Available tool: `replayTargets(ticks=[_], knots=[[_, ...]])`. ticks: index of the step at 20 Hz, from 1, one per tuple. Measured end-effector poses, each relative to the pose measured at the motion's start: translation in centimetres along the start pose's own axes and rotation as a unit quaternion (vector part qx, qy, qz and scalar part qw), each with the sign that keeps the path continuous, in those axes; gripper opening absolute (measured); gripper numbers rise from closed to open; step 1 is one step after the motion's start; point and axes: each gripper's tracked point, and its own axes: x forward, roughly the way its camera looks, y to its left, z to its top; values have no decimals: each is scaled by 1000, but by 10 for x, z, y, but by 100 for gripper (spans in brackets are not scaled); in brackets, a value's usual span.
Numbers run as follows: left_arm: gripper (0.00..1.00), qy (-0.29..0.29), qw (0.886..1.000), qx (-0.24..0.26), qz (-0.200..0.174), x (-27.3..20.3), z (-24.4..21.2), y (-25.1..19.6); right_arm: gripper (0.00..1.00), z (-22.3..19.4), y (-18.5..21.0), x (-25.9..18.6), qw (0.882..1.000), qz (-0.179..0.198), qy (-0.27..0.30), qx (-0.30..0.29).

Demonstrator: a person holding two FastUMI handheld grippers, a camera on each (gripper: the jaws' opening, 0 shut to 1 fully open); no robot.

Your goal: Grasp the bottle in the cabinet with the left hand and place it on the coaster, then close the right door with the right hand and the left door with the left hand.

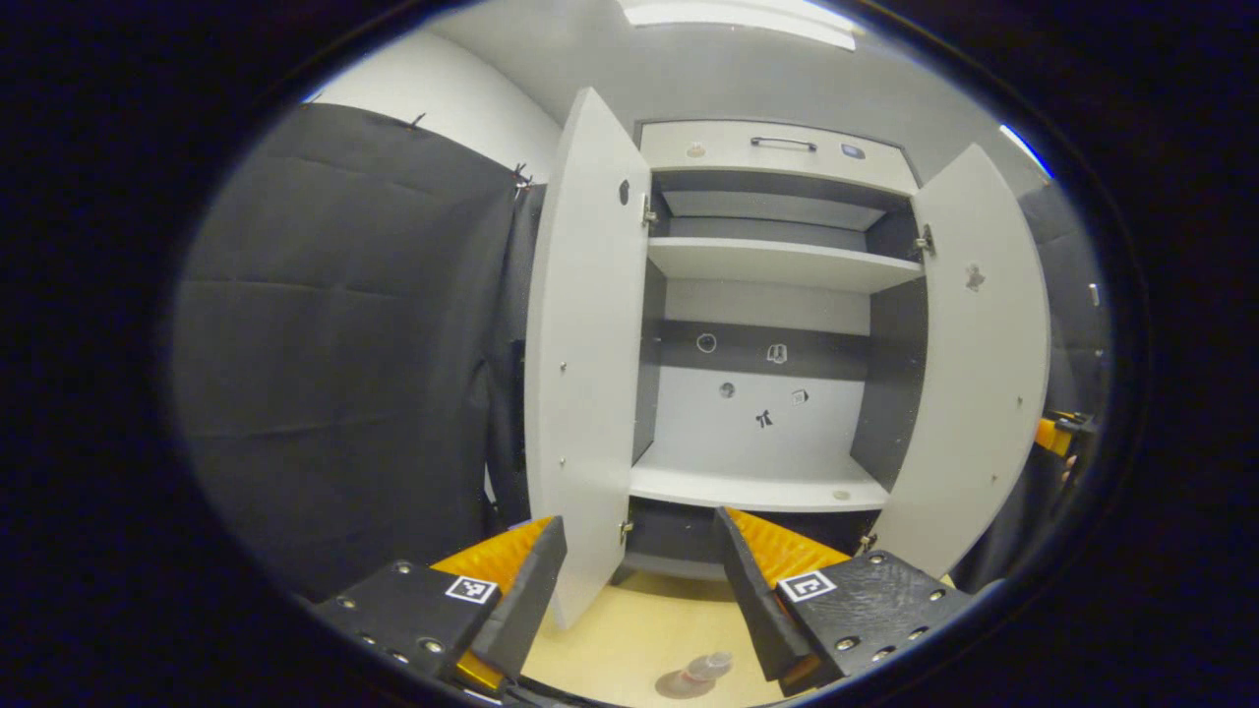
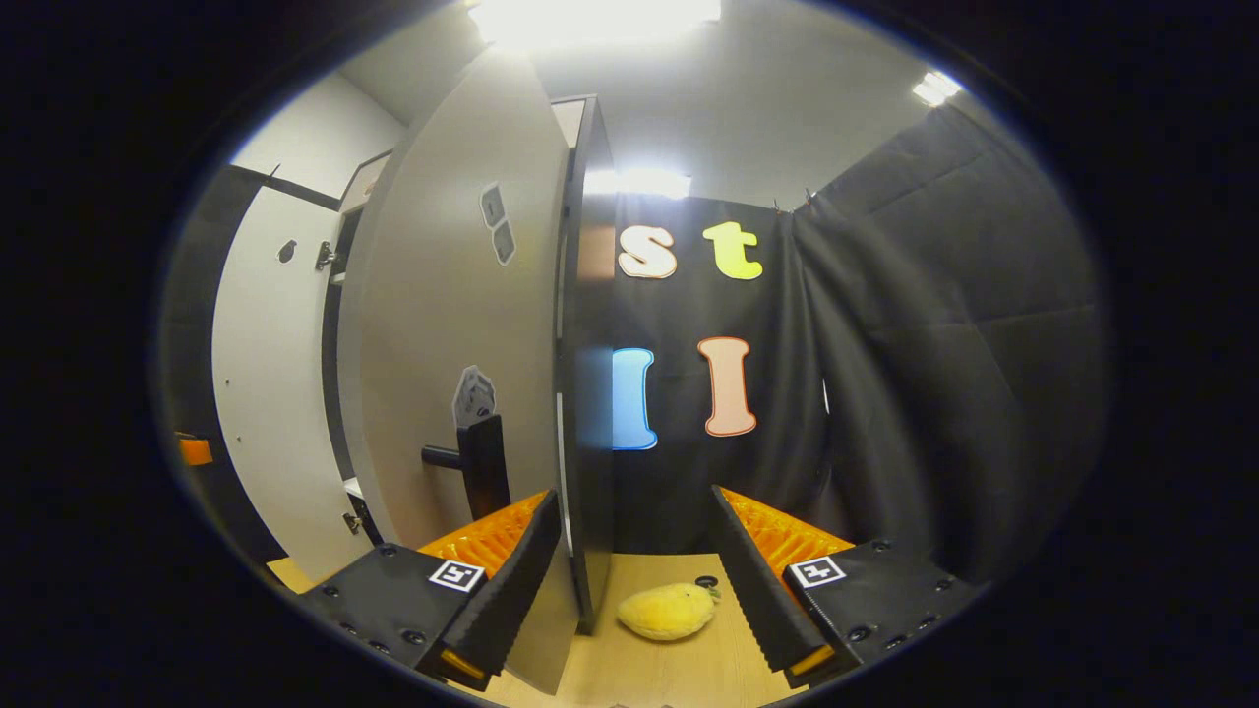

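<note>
While it stood on the round dark coaster (image 1: 681, 684) at the bottom edge of the left gripper view, the small clear plastic bottle (image 1: 710, 666) rested on the pale wooden worktop (image 1: 629, 639), between and just below the two fingers of the left gripper (image 1: 639, 570). That gripper's jaws were wide apart and held nothing. Beyond them stood the tall white and grey cabinet (image 1: 767, 265), its bare white lower shelf (image 1: 757, 487) and upper shelf (image 1: 777, 264) in plain sight. The white left door (image 1: 585, 334) and the white right door (image 1: 974, 374) both hung open, swung outward toward the camera. Small stickers dotted the cabinet's back panel. Black cloth (image 1: 334, 334) hung to the left of the cabinet.

From the right gripper view, the right gripper (image 2: 634, 556) was beside the outer face of the open right door (image 2: 452, 324), which carried a black bar handle (image 2: 482, 464). Its jaws were also wide apart and empty, the door's edge lying between the fingers. A yellow plush toy shaped like a fruit (image 2: 667, 611) lay on the worktop between those fingers, near the door's lower corner. The left door (image 2: 266, 393) showed farther off, still open.
</note>
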Motion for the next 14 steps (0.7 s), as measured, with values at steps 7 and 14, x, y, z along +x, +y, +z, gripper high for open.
replayTargets(ticks=[7,14], knots=[[88,14,999,-46,-14,7,-27,19,96,1,62,2,999,29,11,-11],[88,33,999,-11,9,10,-54,104,97,3,142,25,999,33,7,-19]])
